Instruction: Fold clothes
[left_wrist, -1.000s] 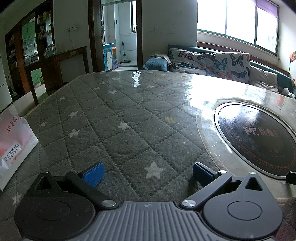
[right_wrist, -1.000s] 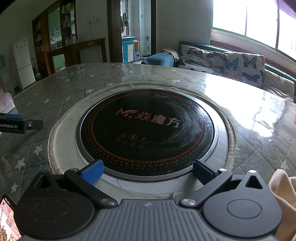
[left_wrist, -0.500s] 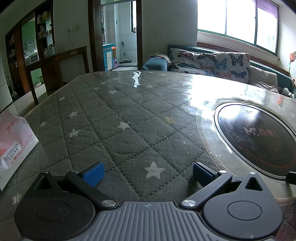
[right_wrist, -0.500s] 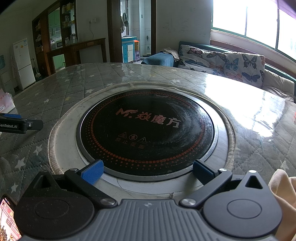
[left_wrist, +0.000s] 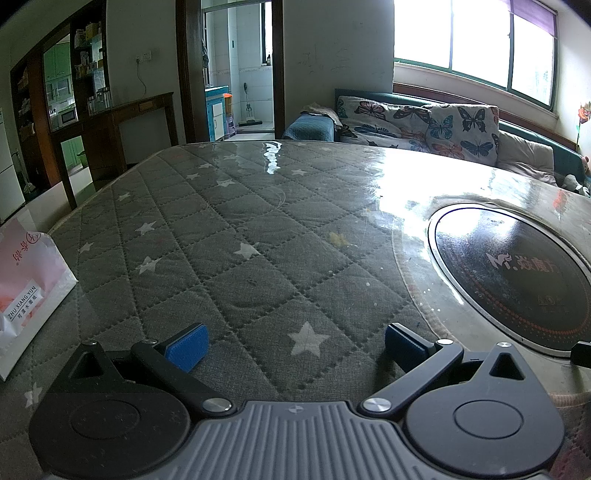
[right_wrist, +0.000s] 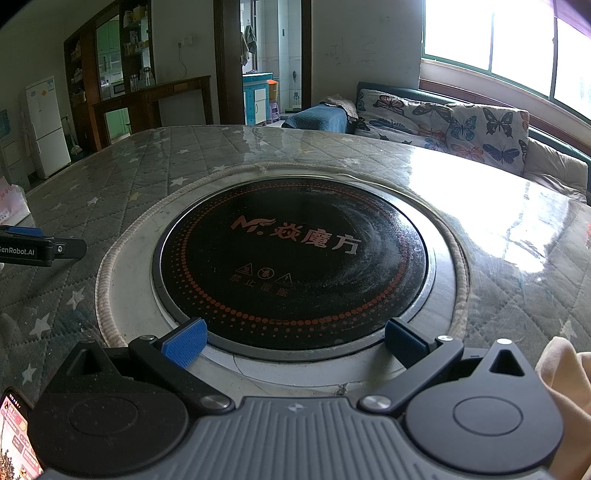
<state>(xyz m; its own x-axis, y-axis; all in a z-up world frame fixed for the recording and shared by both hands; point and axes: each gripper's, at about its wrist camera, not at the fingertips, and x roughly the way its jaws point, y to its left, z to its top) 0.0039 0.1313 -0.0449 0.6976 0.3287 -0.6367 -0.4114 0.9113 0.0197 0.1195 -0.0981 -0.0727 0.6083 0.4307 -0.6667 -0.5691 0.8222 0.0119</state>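
Note:
A cream-coloured garment (right_wrist: 565, 398) shows only as a bunched edge at the lower right of the right wrist view, beside my right gripper's housing. My right gripper (right_wrist: 293, 343) stands open over the near rim of the black induction hob (right_wrist: 295, 254), nothing between its blue pads. My left gripper (left_wrist: 295, 347) is open too, low over the grey quilted star-patterned table cover (left_wrist: 240, 236), holding nothing. A pinkish cloth edge (left_wrist: 569, 410) peeks in at the left wrist view's lower right. The left gripper's finger (right_wrist: 40, 249) pokes in at the left of the right wrist view.
A white and pink paper bag (left_wrist: 26, 280) stands at the table's left edge. A phone (right_wrist: 16, 439) with a lit screen lies at the near left. Beyond the table are a butterfly-print sofa (left_wrist: 424, 125), a wooden sideboard (left_wrist: 122, 122), a doorway and a fridge (right_wrist: 46, 125).

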